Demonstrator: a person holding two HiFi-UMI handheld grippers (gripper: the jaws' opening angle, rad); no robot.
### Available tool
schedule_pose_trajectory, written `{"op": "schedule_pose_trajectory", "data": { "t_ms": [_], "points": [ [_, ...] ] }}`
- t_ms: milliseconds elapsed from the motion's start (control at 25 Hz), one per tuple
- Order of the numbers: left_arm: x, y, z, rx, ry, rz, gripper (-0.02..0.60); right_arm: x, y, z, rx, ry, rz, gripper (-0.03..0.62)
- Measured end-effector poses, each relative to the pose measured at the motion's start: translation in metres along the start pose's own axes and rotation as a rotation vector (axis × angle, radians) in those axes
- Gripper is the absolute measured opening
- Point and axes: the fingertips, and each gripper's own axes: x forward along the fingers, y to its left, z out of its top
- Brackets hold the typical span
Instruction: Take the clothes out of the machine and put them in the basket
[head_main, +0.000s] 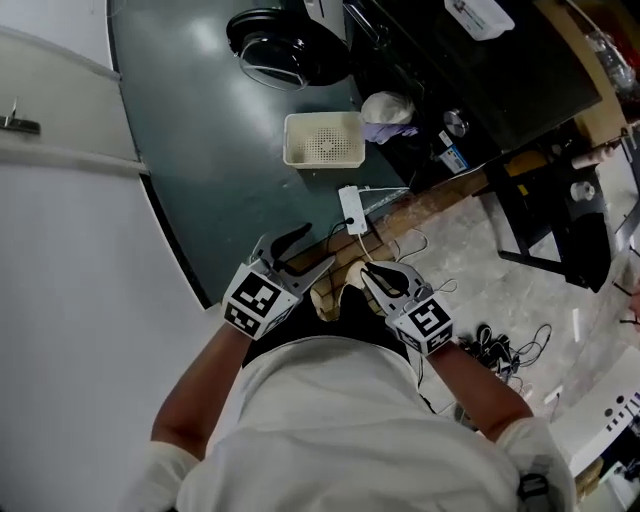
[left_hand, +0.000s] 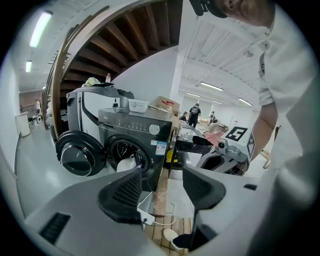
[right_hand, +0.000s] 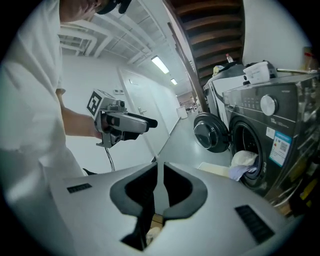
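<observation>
Clothes (head_main: 388, 115) are seen in the head view as a pale bundle spilling from the mouth of the dark machine (head_main: 430, 60), whose door (head_main: 285, 45) is swung open. The white basket (head_main: 323, 138) is set on the floor just beside the bundle, on the door side. Both grippers are held close to the person's body, well apart from the machine. The left gripper (head_main: 320, 245) is shown with its jaws spread, the right gripper (head_main: 368, 272) with its jaws drawn together. The bundle lies ahead of both, and neither can be called clearly nearer.

In the left gripper view the jaws are seen standing apart with nothing between them. The clothes are framed in the drum opening, just above the left jaw, so the machine is faced almost squarely, though from far off.

In the right gripper view the jaws are seen closed to a thin slit, and nothing is held. The bundle is placed well to the right of the jaw line, draped over the drum's lip, with the basket low and to its left.

A long forward reach is judged to be needed. The left gripper, open and better lined up, is judged the readier; the right would have to be swung rightward and opened.
</observation>
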Motion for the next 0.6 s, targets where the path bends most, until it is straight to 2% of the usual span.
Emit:
{"op": "schedule_pose_trajectory", "data": {
  "t_ms": [120, 320, 600],
  "points": [
    [0.019, 0.004, 0.013, 0.034, 0.016, -0.043, 0.252, -0.003, -0.009, -0.001, 0.037, -0.022, -0.043, 0.038],
    [0.057, 0.02, 0.019, 0.046, 0.033, -0.12, 0.252, 0.0, -0.019, -0.009, 0.1, -0.029, -0.106, 0.038],
    [0.123, 0.069, 0.02, 0.087, 0.063, -0.238, 0.252, 0.02, -0.037, -0.012, 0.17, -0.01, -0.221, 0.038]
  ]
}}
